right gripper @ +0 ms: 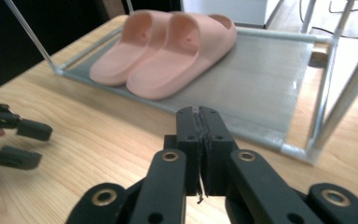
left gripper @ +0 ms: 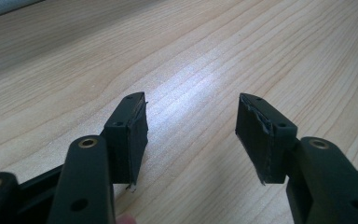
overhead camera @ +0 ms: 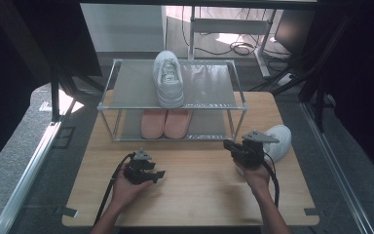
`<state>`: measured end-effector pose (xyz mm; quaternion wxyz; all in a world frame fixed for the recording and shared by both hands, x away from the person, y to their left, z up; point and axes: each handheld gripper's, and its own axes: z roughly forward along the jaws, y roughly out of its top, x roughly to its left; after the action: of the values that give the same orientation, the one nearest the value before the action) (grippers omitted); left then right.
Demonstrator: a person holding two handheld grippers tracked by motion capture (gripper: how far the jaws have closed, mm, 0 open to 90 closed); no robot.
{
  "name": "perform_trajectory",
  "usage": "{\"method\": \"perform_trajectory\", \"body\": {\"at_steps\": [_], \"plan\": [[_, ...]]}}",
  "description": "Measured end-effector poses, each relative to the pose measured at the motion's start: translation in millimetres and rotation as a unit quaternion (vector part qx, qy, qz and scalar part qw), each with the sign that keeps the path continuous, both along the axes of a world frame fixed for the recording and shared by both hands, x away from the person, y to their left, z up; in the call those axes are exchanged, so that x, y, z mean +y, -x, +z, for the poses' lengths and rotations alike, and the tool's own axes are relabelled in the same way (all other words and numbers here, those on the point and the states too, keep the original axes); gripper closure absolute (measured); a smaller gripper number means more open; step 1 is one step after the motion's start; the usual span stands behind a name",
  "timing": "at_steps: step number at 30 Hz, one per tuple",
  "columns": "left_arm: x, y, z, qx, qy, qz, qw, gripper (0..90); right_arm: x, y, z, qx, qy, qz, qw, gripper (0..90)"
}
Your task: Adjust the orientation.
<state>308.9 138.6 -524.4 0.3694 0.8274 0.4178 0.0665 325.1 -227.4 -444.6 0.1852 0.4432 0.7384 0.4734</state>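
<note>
High view: white sneaker (overhead camera: 278, 140) lies toe toward the far right, beside the empty, closed right gripper (overhead camera: 230, 146).

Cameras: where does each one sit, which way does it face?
High view: above the person's side, looking forward and down on the table and shoe rack; forearms and both tongs show.
Left gripper view: on the left tongs, facing bare tabletop; open jaws.
Right gripper view: on the right tongs, facing the pink slippers; shut jaws.
Shared: high and right views both show slippers and left tongs.
</note>
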Motion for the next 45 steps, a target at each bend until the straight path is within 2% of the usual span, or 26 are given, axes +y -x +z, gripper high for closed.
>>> {"method": "perform_trajectory", "body": {"at_steps": [9, 19, 21, 23, 28, 33, 45], "plan": [[-0.6, -0.1, -1.0, 0.001, -0.004, -0.002, 1.0, 44.4, -9.3, 11.2, -20.2, 0.019, 0.033, -0.024, 0.999, 89.5], [-2.2, -0.1, -2.4, 0.004, -0.008, -0.005, 1.0, 44.4, -19.7, 18.7, -35.7, 0.019, 0.079, -0.07, 0.9942, 89.6], [-2.4, -0.1, -2.7, 0.004, -0.008, -0.006, 0.9999, 44.4, -23.2, 19.5, -37.2, 0.021, 0.079, -0.078, 0.9937, 89.6], [-2.6, 0.0, -2.6, 0.004, -0.008, -0.007, 0.9999, 44.4, -25.7, 19.6, -38.2, 0.022, 0.066, -0.077, 0.9946, 89.6], [-1.1, 0.1, -1.7, 0.003, -0.007, -0.005, 1.0, 44.3, -24.8, 20.4, -38.8, 0.018, 0.071, -0.08, 0.9942, 89.6], [0.1, -0.1, -1.7, 0.003, -0.006, -0.004, 1.0, 44.3, -28.7, 22.5, -39.3, 0.022, 0.055, -0.077, 0.9953, 89.6], [-0.5, 0.1, -1.8, 0.003, -0.005, -0.004, 1.0, 44.3, -35.5, 35.7, -38.9, 0.025, 0.06, -0.076, 0.995, 89.6]]}}
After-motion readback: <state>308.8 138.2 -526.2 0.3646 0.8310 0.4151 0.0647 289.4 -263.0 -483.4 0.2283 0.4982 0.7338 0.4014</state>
